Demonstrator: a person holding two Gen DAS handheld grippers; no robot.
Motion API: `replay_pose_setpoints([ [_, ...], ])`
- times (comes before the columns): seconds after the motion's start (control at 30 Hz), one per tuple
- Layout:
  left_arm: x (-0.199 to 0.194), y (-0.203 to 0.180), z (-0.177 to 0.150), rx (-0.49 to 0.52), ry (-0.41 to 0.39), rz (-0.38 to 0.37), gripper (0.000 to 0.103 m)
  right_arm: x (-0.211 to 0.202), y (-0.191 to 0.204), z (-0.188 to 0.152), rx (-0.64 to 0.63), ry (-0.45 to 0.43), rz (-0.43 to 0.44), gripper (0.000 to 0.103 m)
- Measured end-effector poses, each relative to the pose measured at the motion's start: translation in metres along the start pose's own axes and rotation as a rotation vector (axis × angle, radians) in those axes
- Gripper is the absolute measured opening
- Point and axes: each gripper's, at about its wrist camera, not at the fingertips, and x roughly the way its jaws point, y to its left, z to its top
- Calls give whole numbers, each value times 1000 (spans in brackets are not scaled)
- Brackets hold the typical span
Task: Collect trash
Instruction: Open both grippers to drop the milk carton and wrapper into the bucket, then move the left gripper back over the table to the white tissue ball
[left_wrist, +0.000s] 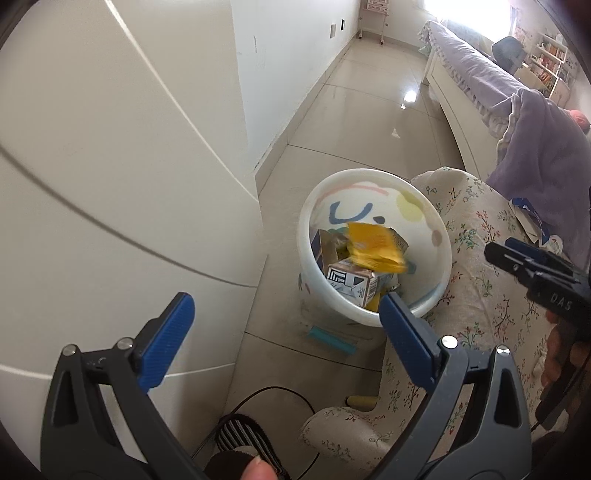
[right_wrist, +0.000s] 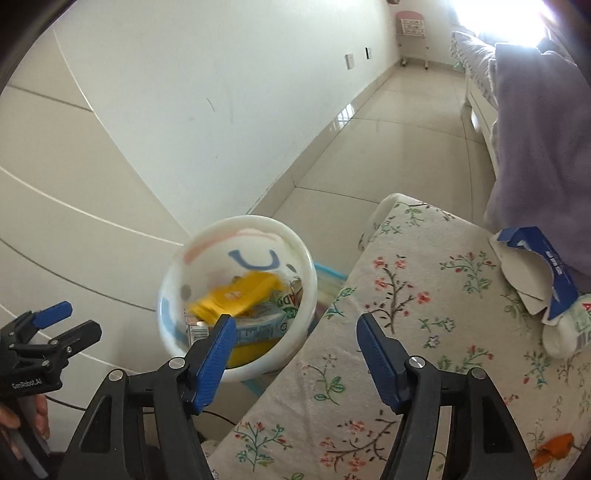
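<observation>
Two grippers are showing wide-spread jaws, nothing held in either. Left gripper (left_wrist: 286, 321) is hovering low-centre in its view, w/ the white bin (left_wrist: 436, 236) just beyond its right finger. Bin is sitting on the floor (left_wrist: 362, 122), tucked between the white cabinet (left_wrist: 110, 166) at frame left and the floral cushion (left_wrist: 476, 258) at frame right. Yellow packet (left_wrist: 375, 247) is appearing blurred over the bin's mouth, above the cartons (left_wrist: 351, 282) already inside; likely dropping in, though whether it is resting or falling cannot be told.

Right gripper (right_wrist: 295, 332) is pointing across the cushion edge, bin at its lower-left. Remaining trash, a torn blue-and-white wrapper (right_wrist: 535, 266), is lying on the cushion at right-centre of the right wrist view, beside a crumpled white packet (right_wrist: 569, 328), both against the purple blanket (right_wrist: 535, 129). An orange scrap (right_wrist: 554, 448) is sitting at lower right of that view.

Key relation: wrapper is lying ahead and to the right of the right gripper, well apart from it, long axis running diagonally upper-left to lower-right. Right gripper is nearer by judgement; left is occupied over the bin side. Judgement: next pickup is calling for right gripper swinging rightward and turning its jaws across the wrapper's long axis.
</observation>
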Motion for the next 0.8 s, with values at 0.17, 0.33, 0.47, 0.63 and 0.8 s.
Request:
replay_pose_setpoints([
  [0.17, -4, 2, -1, 5, -5, -2, 100, -11, -9, -3, 8, -1, -32, 69],
  [0.33, -7, 1, -3, 7, -9, -18, 100, -30, -19, -8, -3, 3, -69, 69],
  [0.47, -8, -4, -4, 18, -8, -36, 100, -43, -25, -17, -18, 2, -105, 69],
  [0.63, -14, -13, -8, 37, -12, -68, 100, -68, -42, -30, -11, 1, -135, 70],
  [0.8, -21, -21, -13, 63, -14, -108, 100, -93, -66, -46, 19, 4, -170, 70],
])
